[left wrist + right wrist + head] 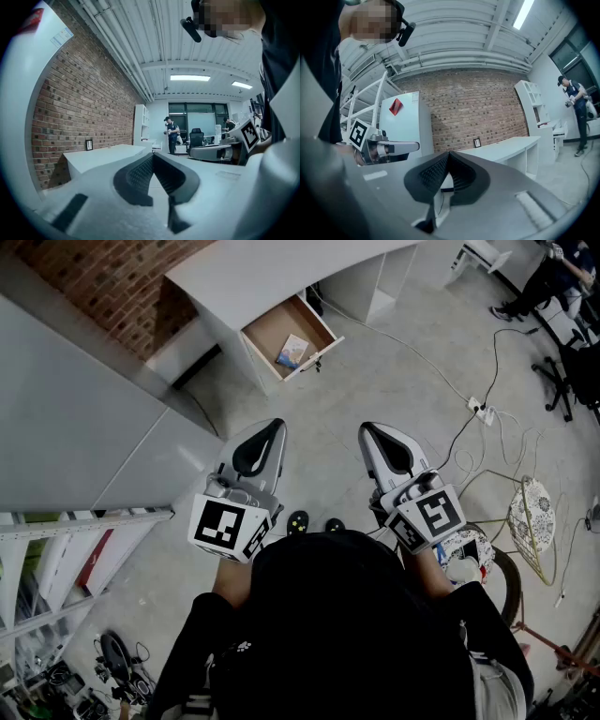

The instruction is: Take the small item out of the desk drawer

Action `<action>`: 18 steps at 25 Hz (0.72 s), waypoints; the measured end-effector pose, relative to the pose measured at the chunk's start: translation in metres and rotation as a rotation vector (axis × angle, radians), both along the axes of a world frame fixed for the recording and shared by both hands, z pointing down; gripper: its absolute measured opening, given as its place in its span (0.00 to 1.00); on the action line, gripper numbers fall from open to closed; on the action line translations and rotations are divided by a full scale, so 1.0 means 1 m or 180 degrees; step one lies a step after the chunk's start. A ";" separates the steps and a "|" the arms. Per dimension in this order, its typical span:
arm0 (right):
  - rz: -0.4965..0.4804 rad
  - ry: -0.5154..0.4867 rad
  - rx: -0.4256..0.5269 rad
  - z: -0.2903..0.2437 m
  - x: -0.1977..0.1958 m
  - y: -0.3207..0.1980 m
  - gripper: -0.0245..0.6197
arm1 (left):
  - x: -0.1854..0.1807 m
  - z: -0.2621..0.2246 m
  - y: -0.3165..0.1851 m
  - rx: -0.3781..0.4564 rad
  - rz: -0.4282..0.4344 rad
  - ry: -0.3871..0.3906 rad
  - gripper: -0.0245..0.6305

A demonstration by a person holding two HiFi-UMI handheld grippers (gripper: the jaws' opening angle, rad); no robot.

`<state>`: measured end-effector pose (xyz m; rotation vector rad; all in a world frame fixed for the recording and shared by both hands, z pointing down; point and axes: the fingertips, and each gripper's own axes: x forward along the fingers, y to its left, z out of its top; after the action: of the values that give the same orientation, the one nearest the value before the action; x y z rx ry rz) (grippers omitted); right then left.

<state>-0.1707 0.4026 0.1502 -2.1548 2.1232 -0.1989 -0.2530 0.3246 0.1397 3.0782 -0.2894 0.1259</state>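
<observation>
Head view looked steeply down on a grey concrete floor (394, 362). The left gripper (270, 435) and the right gripper (373, 437) were held level side by side. Each had its jaws pressed together on nothing, as both gripper views confirmed.

At 12 o'clock, well apart from both grippers, the open wood-lined drawer (272, 326) stood pulled out from the white counter (272, 268). The small flat pale-blue and white packet (292, 351) lay on its floor, near the front wall.

The step in hand appeared to be the approach. To do it well, the person would likely need to walk closer and spread one gripper's jaws before reaching in. Coming down from above should clear the drawer's white front. Because the packet lay flat, catching an edge would probably hold better than pressing on its face.

A thin dark cord (315, 363) hung just beside the drawer front and might snag. At 2 o'clock a white cable (412, 352) crossed the floor to a white power strip (484, 411) among loose wires. At 9 o'clock stood a tall grey cabinet (66, 418). The floor straight ahead looked passable.
</observation>
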 end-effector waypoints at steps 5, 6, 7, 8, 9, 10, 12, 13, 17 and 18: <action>-0.0014 -0.0024 0.0115 -0.006 -0.001 0.004 0.05 | 0.000 -0.002 0.006 -0.0003 -0.0004 0.0021 0.03; -0.0021 -0.0037 0.0161 -0.008 -0.001 0.005 0.05 | 0.001 -0.002 0.008 -0.0001 -0.0002 0.0029 0.03; -0.0016 -0.0051 0.0144 -0.007 0.000 0.008 0.05 | 0.002 -0.002 0.009 0.0000 -0.0001 0.0034 0.03; -0.0001 -0.0062 0.0086 -0.003 0.002 0.011 0.05 | 0.003 -0.002 0.011 -0.0002 -0.0002 0.0034 0.03; 0.0011 -0.0075 0.0042 0.000 0.005 0.013 0.05 | 0.004 -0.002 0.013 -0.0004 -0.0005 0.0030 0.03; 0.0017 -0.0093 0.0024 0.003 0.007 0.016 0.05 | 0.005 -0.001 0.014 -0.0006 -0.0008 0.0025 0.03; 0.0022 -0.0112 0.0021 0.004 0.010 0.020 0.05 | 0.008 -0.001 0.017 -0.0005 -0.0013 0.0017 0.03; 0.0023 -0.0117 0.0025 0.004 0.012 0.022 0.05 | 0.009 -0.001 0.018 -0.0004 -0.0015 0.0014 0.03; 0.0032 -0.0171 0.0097 0.001 0.021 0.029 0.05 | 0.015 0.001 0.020 -0.0005 -0.0032 0.0008 0.03; 0.0041 -0.0175 0.0112 0.001 0.025 0.032 0.05 | 0.016 0.002 0.020 -0.0009 -0.0042 0.0008 0.03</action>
<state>-0.1461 0.4342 0.1510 -2.1180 2.0670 -0.2155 -0.2367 0.3446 0.1416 3.0728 -0.3091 0.1218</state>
